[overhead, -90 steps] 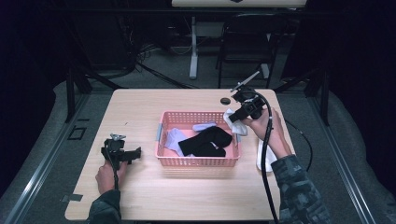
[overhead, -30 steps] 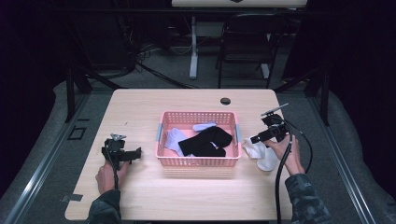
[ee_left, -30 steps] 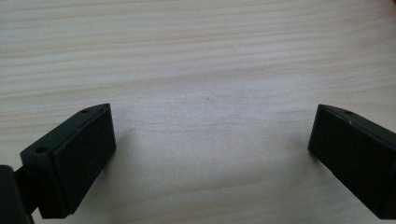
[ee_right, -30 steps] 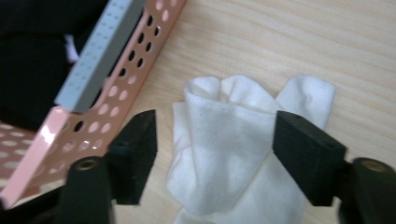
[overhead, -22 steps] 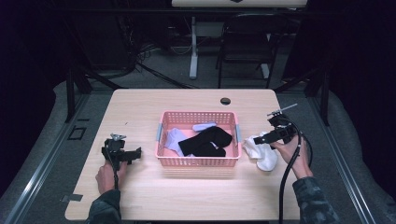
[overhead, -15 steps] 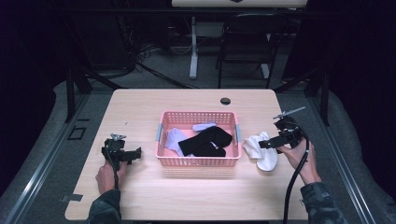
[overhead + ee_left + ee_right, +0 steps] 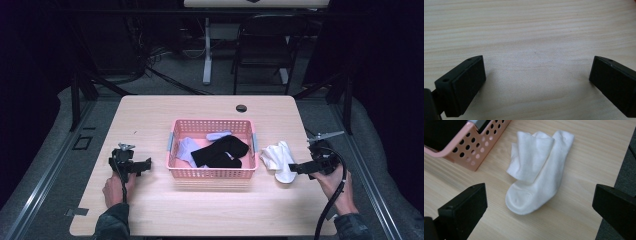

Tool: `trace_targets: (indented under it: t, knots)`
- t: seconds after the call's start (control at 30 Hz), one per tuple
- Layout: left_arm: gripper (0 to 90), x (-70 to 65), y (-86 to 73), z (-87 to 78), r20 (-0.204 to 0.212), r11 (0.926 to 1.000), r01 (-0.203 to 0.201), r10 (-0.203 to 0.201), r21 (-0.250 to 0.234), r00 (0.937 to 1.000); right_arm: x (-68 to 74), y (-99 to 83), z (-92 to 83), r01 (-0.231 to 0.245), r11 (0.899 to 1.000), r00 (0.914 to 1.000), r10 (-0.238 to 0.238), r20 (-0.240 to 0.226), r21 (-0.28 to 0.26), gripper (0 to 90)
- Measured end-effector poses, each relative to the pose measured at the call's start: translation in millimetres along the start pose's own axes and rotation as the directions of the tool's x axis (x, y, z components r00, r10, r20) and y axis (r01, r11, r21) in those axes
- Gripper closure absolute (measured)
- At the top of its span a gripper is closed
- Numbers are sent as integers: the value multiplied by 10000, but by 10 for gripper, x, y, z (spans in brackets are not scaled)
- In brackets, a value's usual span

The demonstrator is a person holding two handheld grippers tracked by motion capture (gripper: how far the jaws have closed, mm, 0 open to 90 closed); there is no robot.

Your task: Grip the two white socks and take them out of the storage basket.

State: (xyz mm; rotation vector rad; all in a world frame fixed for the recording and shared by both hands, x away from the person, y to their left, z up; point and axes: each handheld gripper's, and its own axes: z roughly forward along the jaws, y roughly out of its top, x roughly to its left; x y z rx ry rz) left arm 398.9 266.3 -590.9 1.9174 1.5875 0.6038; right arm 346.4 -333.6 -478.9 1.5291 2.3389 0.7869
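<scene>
On the light wooden table [image 7: 210, 210], just right of the pink basket [image 7: 212, 172], a pair of white socks [image 7: 280, 159] lies flat on the wood, close beside the basket's right wall but clear of it. The right gripper [image 7: 299, 168] sits near the table's right edge with its jaws spread wide and nothing between them; they have just been opening, and in the right gripper view the socks [image 7: 537, 170] lie ahead of the two black jaws, untouched, one folded partly over the other. The sorting job looks to be at a handover point: the white pair is set down outside the basket, and the hand appears free for the next item. Inside the basket remain black socks [image 7: 220, 152], a pale lilac pair [image 7: 186, 149] at the left, and a small light piece [image 7: 218, 135] toward the far wall. The left gripper [image 7: 145, 165] rests low over bare wood to the left of the basket, jaws likewise wide apart and empty, as the left gripper view of plain table [image 7: 531, 37] confirms. The next move likely calls for the right gripper to swing back over the basket rim, drop onto one of the remaining pairs, probably the black one on top, and pinch enough cloth to lift it without dragging its neighbours along.
</scene>
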Motion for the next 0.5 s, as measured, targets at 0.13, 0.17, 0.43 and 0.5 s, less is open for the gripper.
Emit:
trace_targets:
  t: [0.13,0.17,0.43,0.5]
  knots:
    - [6,0,0,0,-1,10000,4,-4,-3,10000,-27,-123,37,-176,9998,9998,176,-20,-81,0]
    - [6,0,0,0,-1,10000,5,-5,-2,10000,-35,-202,73,-160,9999,9998,160,136,32,0]
    - [6,-1,0,0,-2,10000,3,-3,-3,10000,-98,-383,155,-306,9983,9994,299,162,498,0]
    - [6,-1,0,0,-4,10000,1,-1,-4,10000,-112,-395,150,-294,9987,9994,285,217,425,0]
